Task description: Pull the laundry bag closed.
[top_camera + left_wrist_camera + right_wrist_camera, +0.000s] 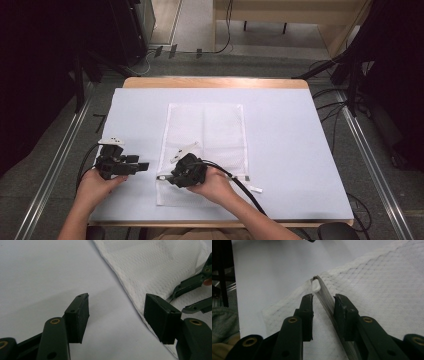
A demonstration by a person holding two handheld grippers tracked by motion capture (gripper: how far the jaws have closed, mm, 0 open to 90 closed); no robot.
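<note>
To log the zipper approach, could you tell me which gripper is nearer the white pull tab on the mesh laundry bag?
Right. The right gripper straddles the zipper just behind the white pull tab; the left gripper sits off the bag's edge.

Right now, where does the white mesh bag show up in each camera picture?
High view: white mesh bag lies mid-table, its near end under the right hand-held gripper.
Left gripper view: it takes up the upper right.
Right gripper view: it spreads across the right and centre, either side of the jaws.
Shared landmark: the bag's zipper strip near the right hand-held gripper.
</note>
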